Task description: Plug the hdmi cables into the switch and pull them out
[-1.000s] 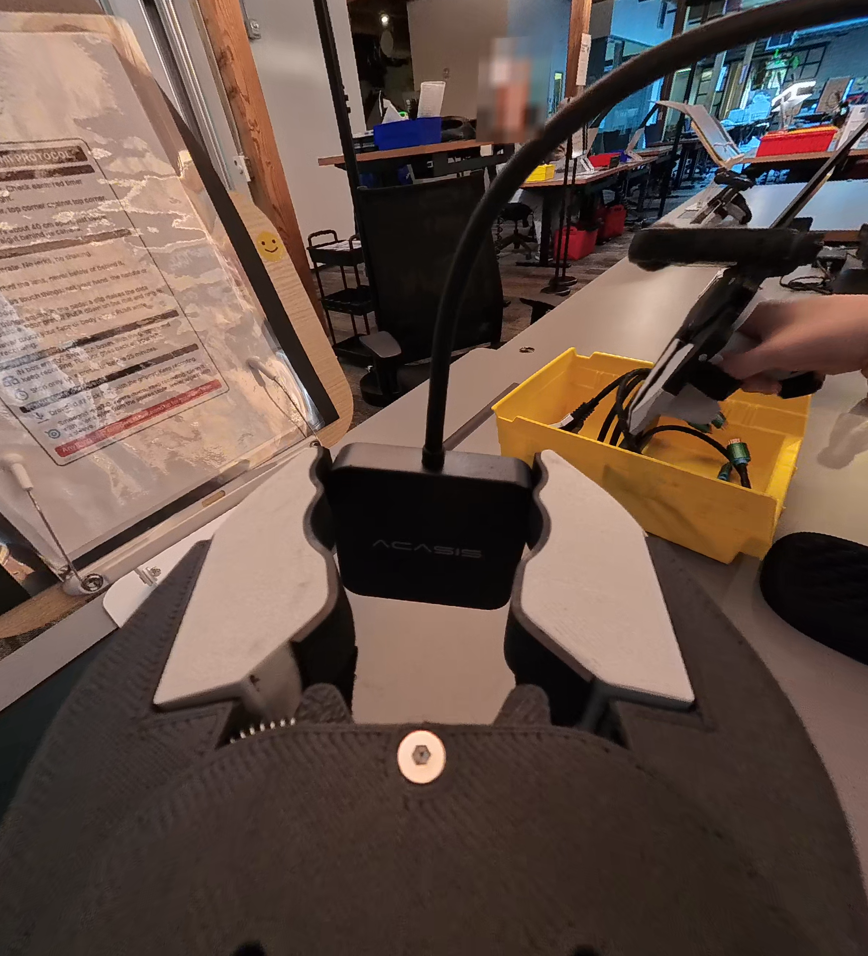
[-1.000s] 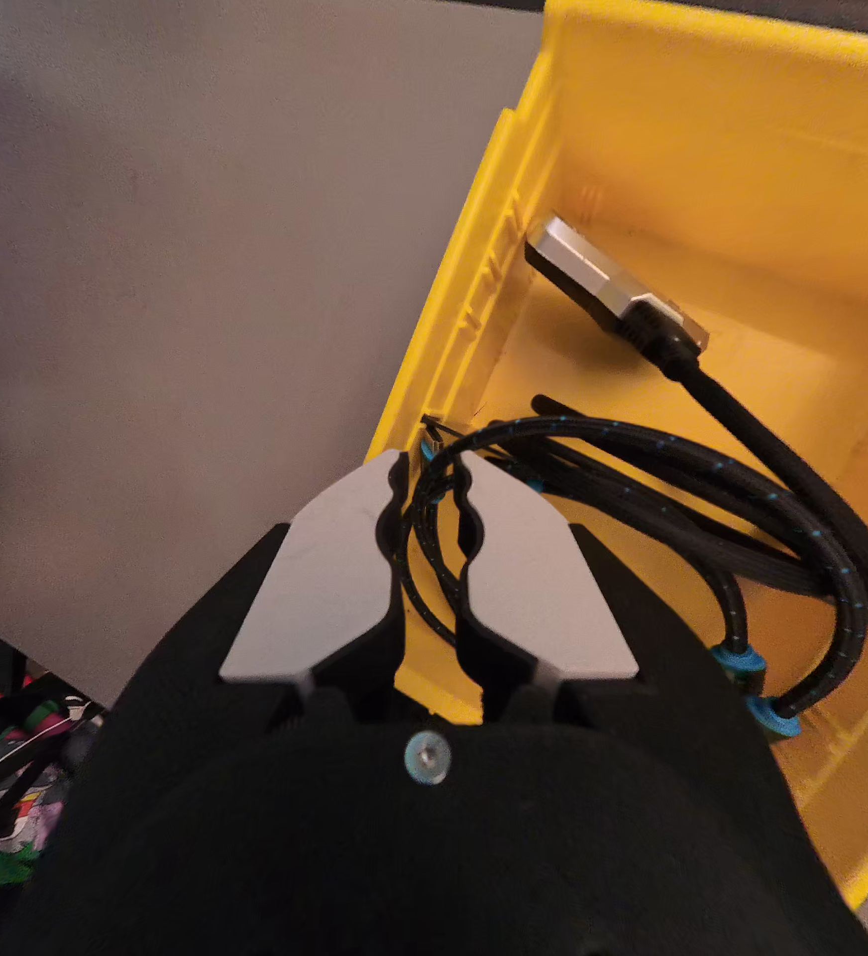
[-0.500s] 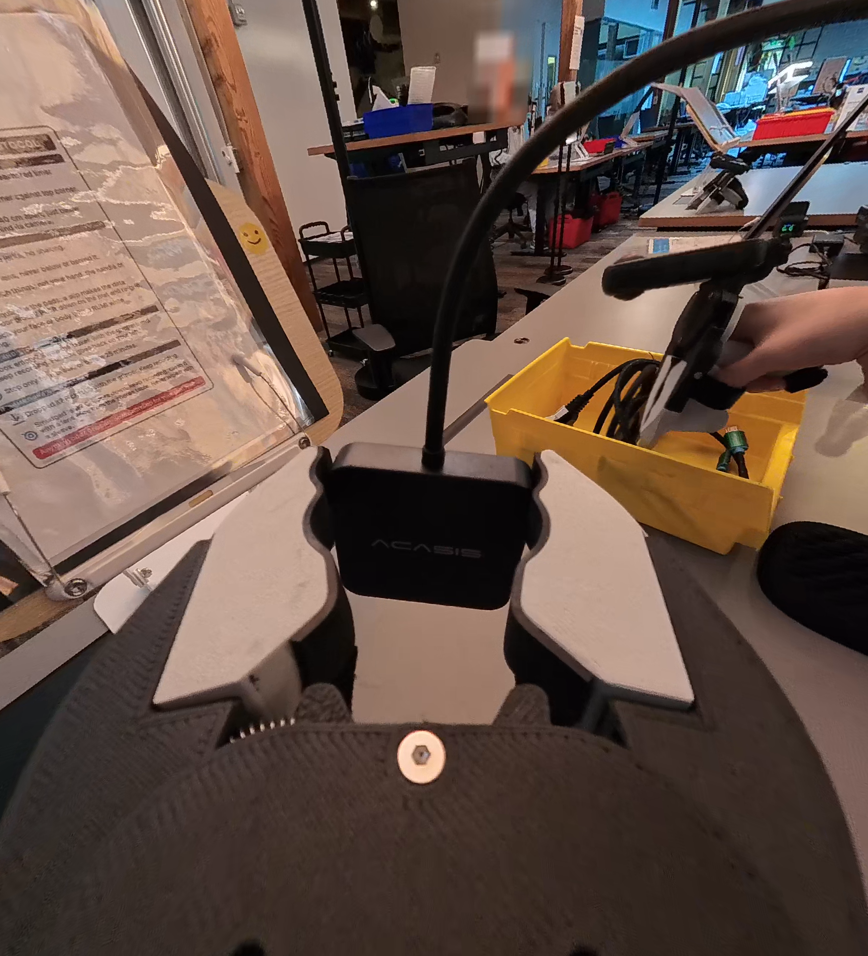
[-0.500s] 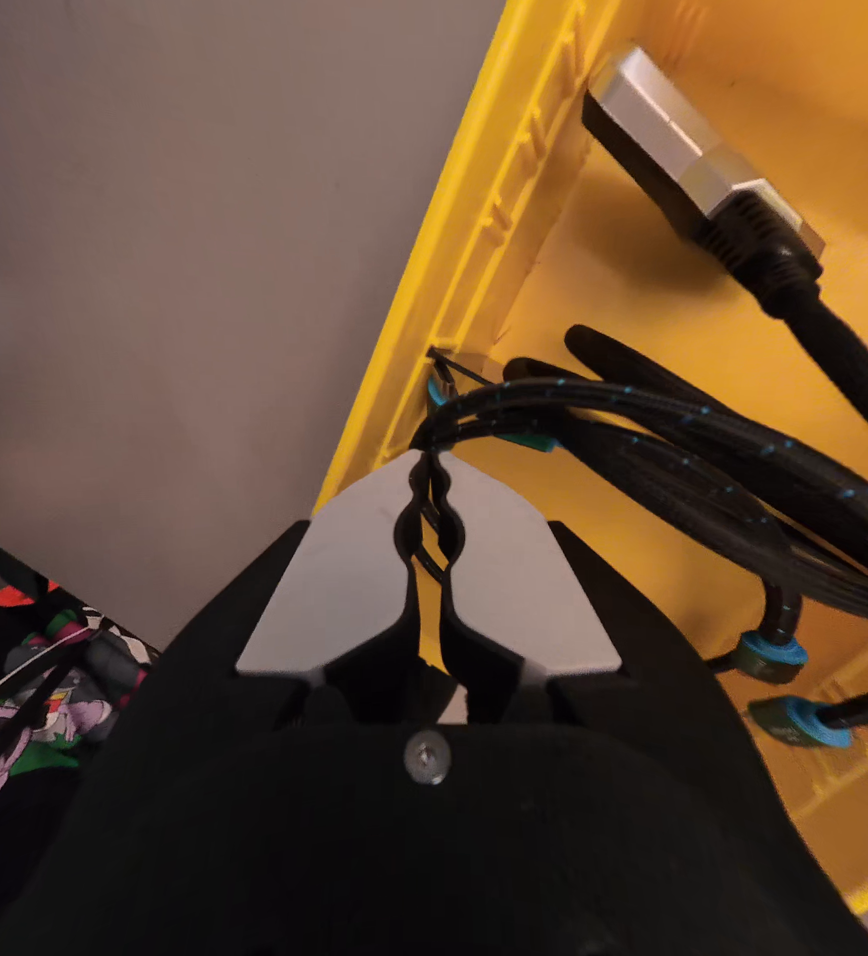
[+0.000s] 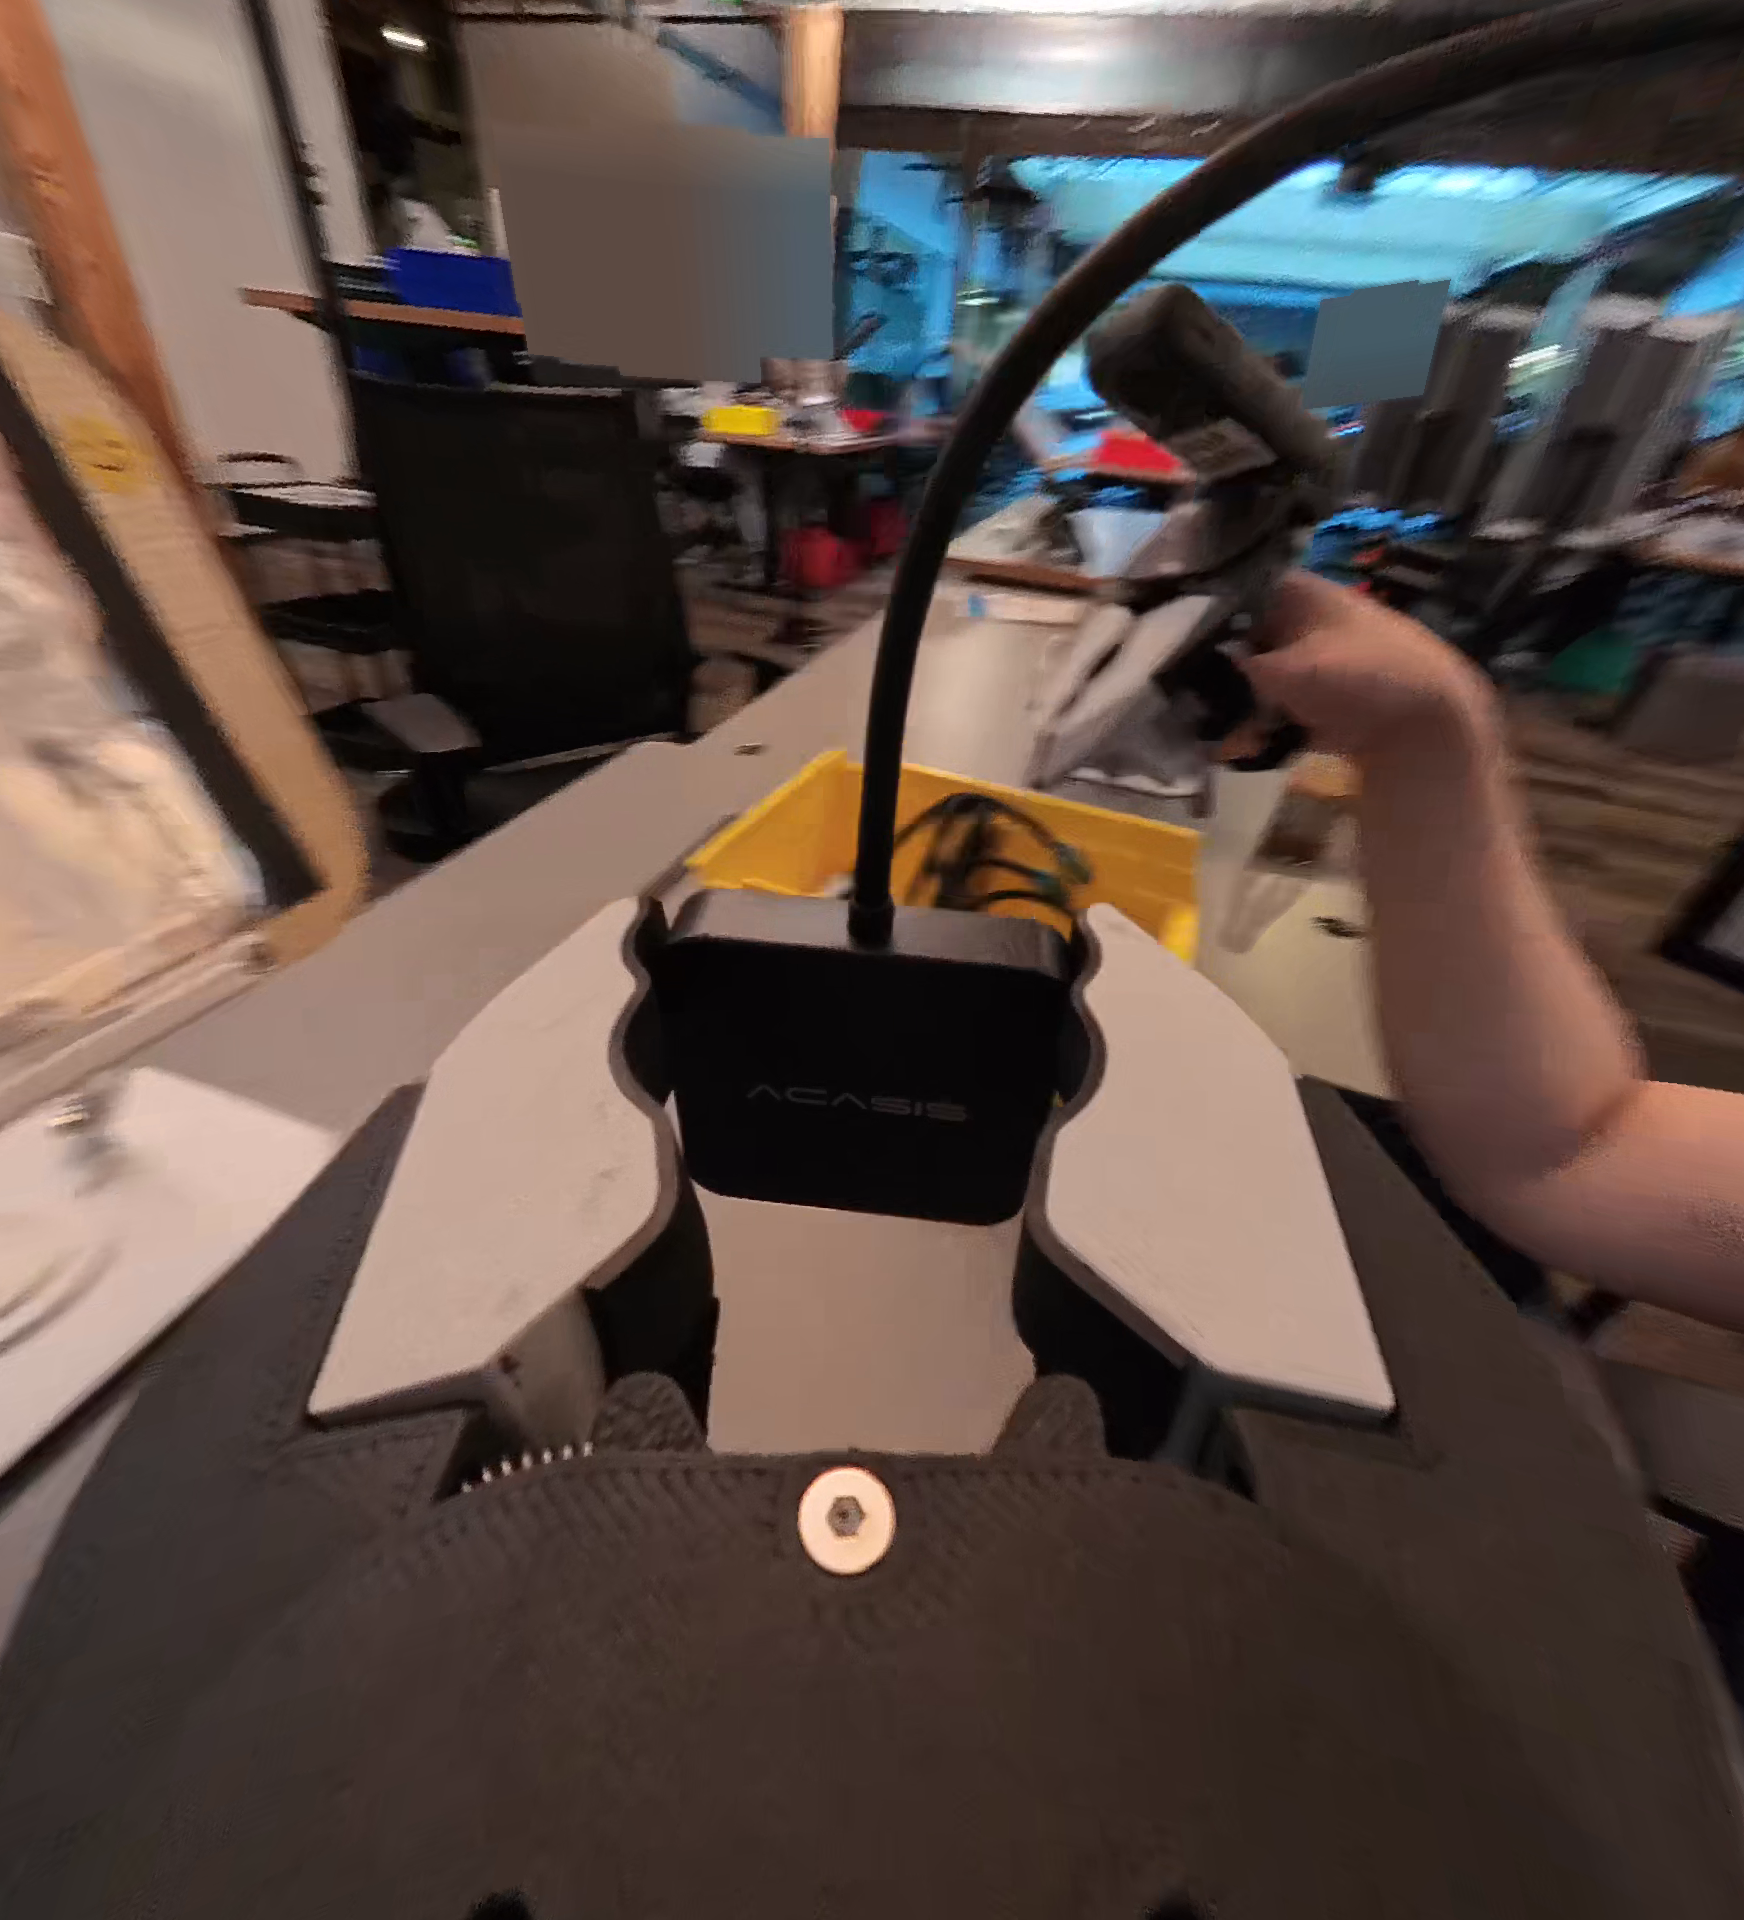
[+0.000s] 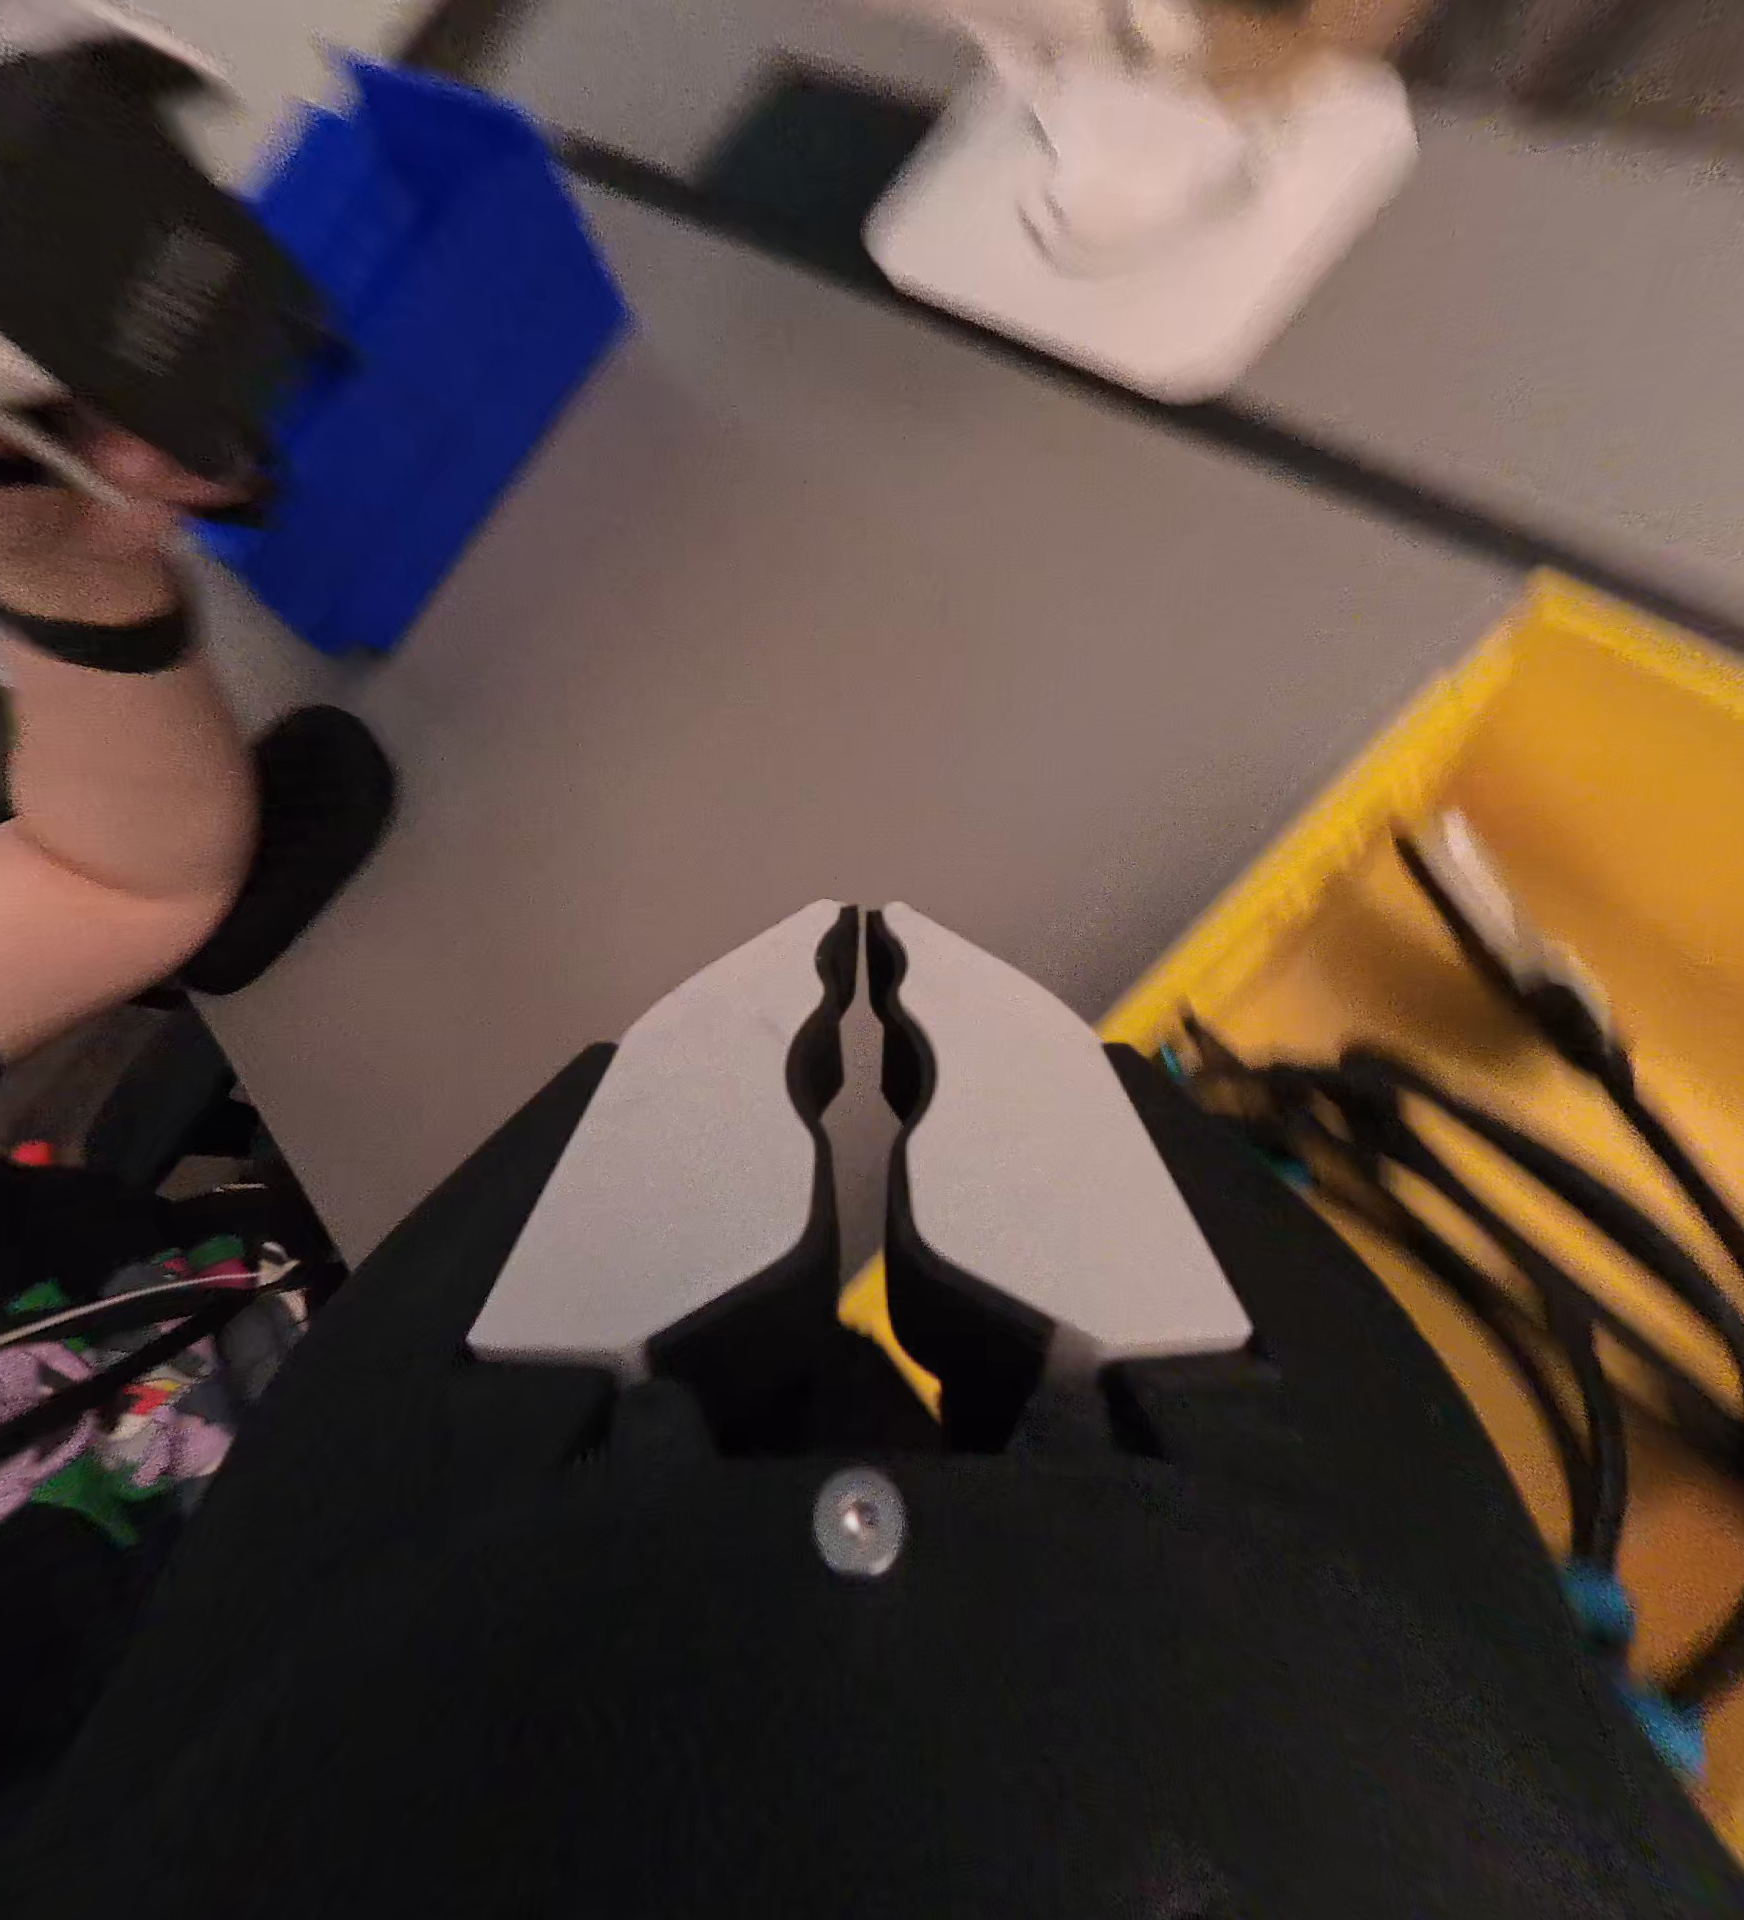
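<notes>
Both tongs are up off the grey table (image 6: 847,644). Taking the left one first, the left gripper (image 5: 860,935) is clamped on the black switch (image 5: 852,1049), its two pale fingers (image 5: 525,1153) pressed against the box's sides. A thick black cable (image 5: 961,499) leaves the far edge of the switch and arcs up and over to the right. Off to the left of these tongs stands a framed sheet (image 5: 37,727), blurred, leaning at the table edge. Straight beyond the switch sits the yellow bin (image 5: 774,831) with a tangle of hdmi cables (image 5: 993,852) inside. Farther right and higher, a person's hand (image 5: 1356,675) holds the right gripper (image 5: 1065,717) in the air above the bin.

From its own camera, the right gripper (image 6: 863,914) has its jaws drawn together with only a thin slit at the tips, and nothing shows between them. To its left lie a blue bin (image 6: 411,364) and, nearer, a person's forearm (image 6: 89,810) with part of the other tool, all blurred. Ahead of the tips is bare table, and beyond that a white base (image 6: 1138,208). To the right and below the tips is the yellow bin (image 6: 1294,862), where the braided hdmi cables (image 6: 1574,1226) lie coiled with blue collars at their plugs, apart from the fingers.
</notes>
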Available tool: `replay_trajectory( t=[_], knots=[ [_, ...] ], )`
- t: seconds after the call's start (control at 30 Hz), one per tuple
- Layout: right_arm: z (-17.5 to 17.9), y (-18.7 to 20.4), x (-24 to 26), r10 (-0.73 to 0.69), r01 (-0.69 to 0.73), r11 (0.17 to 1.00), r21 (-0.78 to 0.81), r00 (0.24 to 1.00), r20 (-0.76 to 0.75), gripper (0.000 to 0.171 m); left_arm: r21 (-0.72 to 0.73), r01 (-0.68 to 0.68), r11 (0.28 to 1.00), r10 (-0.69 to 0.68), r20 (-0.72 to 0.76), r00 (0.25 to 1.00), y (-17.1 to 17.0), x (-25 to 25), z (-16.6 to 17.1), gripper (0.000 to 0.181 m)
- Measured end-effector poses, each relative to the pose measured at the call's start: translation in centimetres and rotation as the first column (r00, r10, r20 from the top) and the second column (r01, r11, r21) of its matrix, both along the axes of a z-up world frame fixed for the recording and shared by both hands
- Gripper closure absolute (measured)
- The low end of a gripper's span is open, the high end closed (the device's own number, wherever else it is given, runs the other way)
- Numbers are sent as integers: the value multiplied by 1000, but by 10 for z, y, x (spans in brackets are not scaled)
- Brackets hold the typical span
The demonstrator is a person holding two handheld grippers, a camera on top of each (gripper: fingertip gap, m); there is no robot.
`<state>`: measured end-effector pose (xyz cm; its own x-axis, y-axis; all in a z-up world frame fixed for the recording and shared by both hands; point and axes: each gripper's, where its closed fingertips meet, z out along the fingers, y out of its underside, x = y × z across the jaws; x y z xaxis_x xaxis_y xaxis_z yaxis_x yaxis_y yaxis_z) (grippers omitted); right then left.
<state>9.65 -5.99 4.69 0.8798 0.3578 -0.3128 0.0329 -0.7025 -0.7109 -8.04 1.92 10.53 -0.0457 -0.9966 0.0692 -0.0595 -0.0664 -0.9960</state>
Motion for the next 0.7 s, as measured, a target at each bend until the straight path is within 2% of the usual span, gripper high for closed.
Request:
replay_trajectory(
  t=[0.07,0.1,0.13,0.2,0.23,0.3,0.33,0.37,0.43,0.5,0.63,0.7],
  knots=[
    [39,7,-36,168,-179,950,257,984,66,163,-115,168,979,-163,51,985,-19,-3,7,109],
    [55,11,-51,207,-248,884,396,968,145,162,-174,234,956,-220,95,971,-25,-6,13,109],
    [68,14,-66,212,-303,799,520,950,228,155,-224,292,930,-265,142,954,-29,-9,19,109],
    [87,19,-95,140,-390,565,727,914,381,127,-308,389,868,-328,232,916,-33,-16,30,110],
    [95,20,-108,58,-412,436,800,900,432,115,-345,418,840,-335,276,901,-32,-19,35,109],
    [108,15,-137,-109,-443,166,881,880,462,111,-415,459,786,-324,356,877,-26,-22,43,109],
    [106,11,-155,-148,-473,70,878,866,478,115,-455,470,756,-309,385,870,-23,-22,45,109],
    [99,10,-173,-165,-513,27,858,844,510,119,-492,480,726,-295,407,864,-20,-21,45,110],
    [78,20,-200,-209,-587,32,809,788,580,116,-556,511,656,-288,442,849,-19,-19,44,110],
    [70,33,-206,-336,-599,60,798,741,582,121,-603,540,587,-296,462,836,-20,-15,41,110],
    [67,39,-206,-404,-548,78,833,747,529,136,-636,536,555,-303,446,842,-25,-3,31,110],
    [64,44,-202,-426,-558,128,820,716,553,143,-643,540,543,-301,451,840,-28,1,29,110]
  ],
)
